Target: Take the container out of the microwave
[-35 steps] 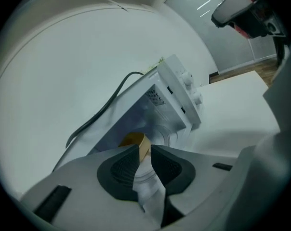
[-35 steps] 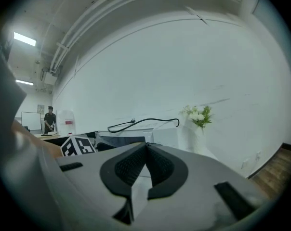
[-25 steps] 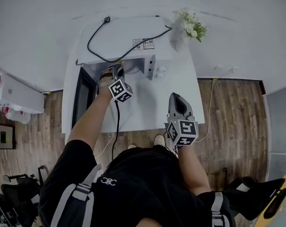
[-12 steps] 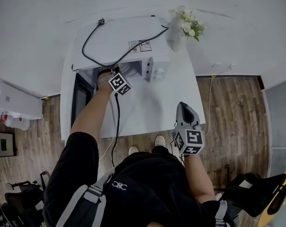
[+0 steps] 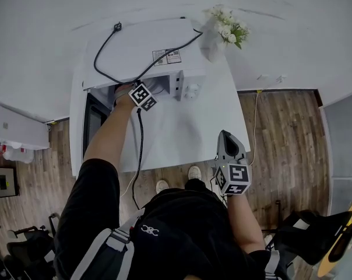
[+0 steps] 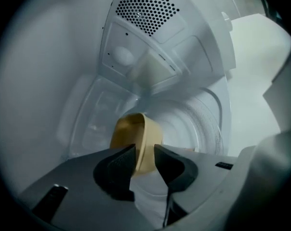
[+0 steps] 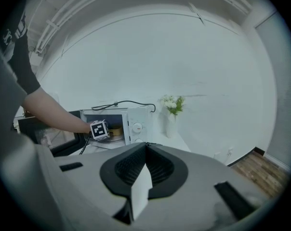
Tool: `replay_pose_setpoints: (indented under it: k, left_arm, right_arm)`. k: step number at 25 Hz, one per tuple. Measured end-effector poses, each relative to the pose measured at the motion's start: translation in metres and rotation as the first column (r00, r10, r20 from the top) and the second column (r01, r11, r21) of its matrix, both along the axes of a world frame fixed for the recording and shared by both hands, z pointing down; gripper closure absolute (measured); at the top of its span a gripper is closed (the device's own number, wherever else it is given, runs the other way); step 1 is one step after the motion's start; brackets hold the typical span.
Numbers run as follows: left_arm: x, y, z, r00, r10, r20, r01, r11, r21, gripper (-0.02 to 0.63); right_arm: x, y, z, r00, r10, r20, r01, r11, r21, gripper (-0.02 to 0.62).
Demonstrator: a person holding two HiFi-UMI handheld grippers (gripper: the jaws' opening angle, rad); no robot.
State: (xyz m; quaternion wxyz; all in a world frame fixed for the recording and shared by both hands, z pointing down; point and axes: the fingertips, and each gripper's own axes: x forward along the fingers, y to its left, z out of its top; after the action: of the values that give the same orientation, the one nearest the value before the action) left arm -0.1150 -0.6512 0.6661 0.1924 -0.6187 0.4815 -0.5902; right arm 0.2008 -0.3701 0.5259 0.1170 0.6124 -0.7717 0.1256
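Note:
A tan round container stands on the glass turntable inside the white microwave. My left gripper reaches into the cavity, and only its marker cube shows from above. Its jaws are closing with the container's wall between them; the pads do not visibly press on it. My right gripper hangs over the table's front right edge, shut and empty. In the right gripper view, that gripper faces the microwave, where the container shows behind the left cube.
The microwave door stands open to the left. A black cable lies across the microwave's top. A white vase of flowers stands right of it. The white table has wood floor beyond its edges.
My left gripper has gone from the microwave's opening deeper into the cavity. My right gripper has drawn back to the table's front edge.

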Motion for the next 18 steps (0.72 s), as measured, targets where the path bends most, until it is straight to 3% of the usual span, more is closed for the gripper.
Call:
replay_pose_setpoints:
  k: [10, 18]
  left_arm:
    - [0.007, 0.003, 0.0, 0.999, 0.039, 0.027, -0.038, 0.998, -0.057, 0.538]
    - [0.014, 0.023, -0.007, 0.997, 0.073, 0.019, -0.072, 0.995, -0.069, 0.546]
  right_arm:
    - [-0.007, -0.002, 0.001, 0.999, -0.031, -0.012, 0.031, 1.0, 0.0, 0.591]
    - [-0.011, -0.002, -0.003, 0.999, -0.044, -0.005, 0.044, 0.999, 0.012, 0.591]
